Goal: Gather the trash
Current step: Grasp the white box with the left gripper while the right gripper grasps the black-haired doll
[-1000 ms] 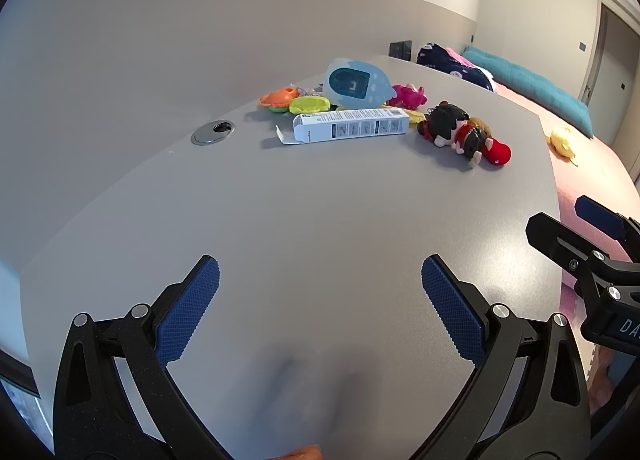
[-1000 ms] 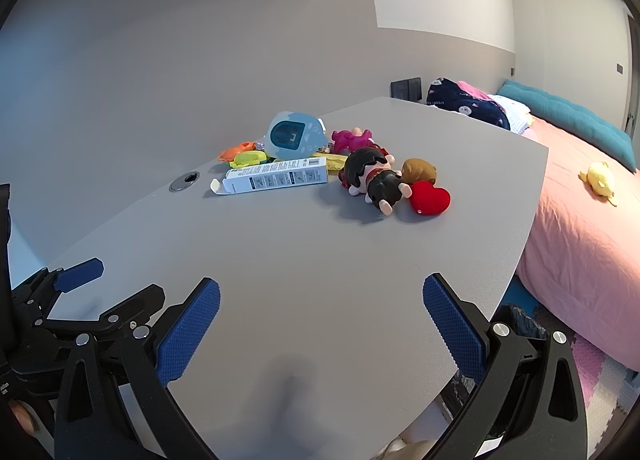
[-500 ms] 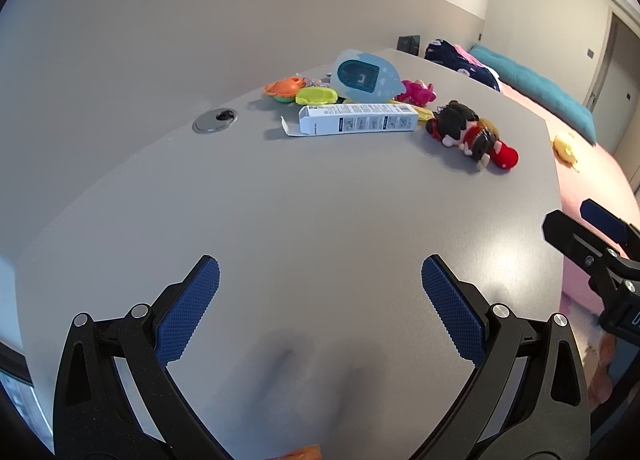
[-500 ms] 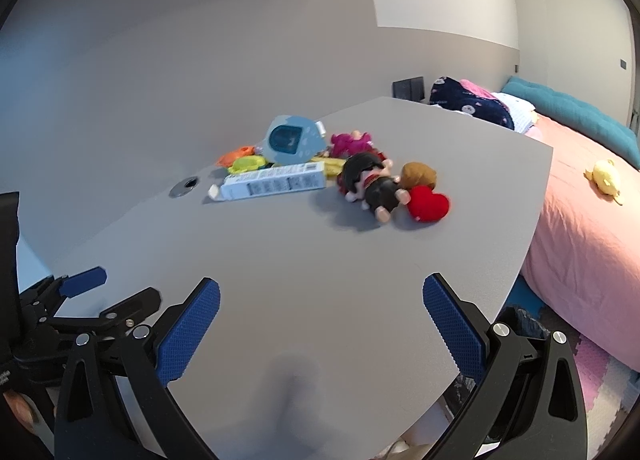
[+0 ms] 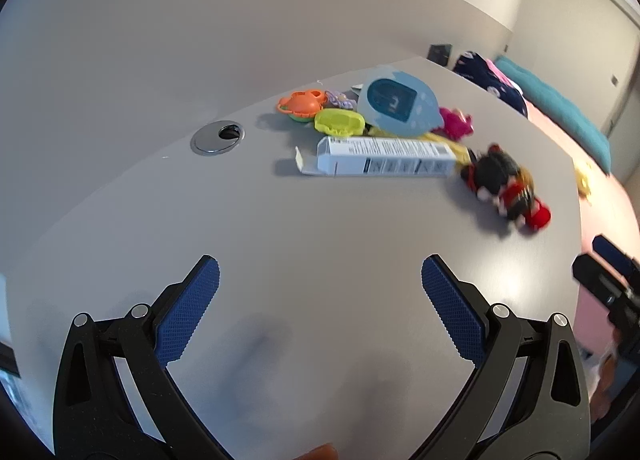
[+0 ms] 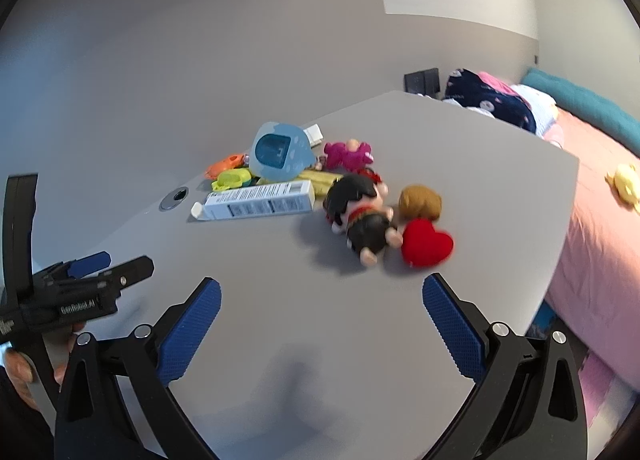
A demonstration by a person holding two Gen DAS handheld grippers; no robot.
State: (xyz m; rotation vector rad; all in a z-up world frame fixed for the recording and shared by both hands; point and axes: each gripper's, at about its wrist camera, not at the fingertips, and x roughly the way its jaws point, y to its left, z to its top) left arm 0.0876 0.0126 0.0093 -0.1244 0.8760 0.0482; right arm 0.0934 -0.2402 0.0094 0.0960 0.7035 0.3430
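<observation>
showing "GenRobot.AI" on left gripper (image 6: 92,280)

Even, soft daylight, faint shadows on the table (image 5: 320,244) (fisheye-bent edges), slight motion blur throughout.

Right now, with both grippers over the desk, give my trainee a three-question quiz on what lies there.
1. True or false: the left gripper is shut on the white carton.
2. Which lies nearest the metal grommet? A) red heart B) carton's open flap end C) pink toy
3. Fill in: the light blue toy sits ____ the carton, seen from the right gripper.

Key: 1 false, its fingers are spread and empty; 2 B; 3 behind.
</observation>
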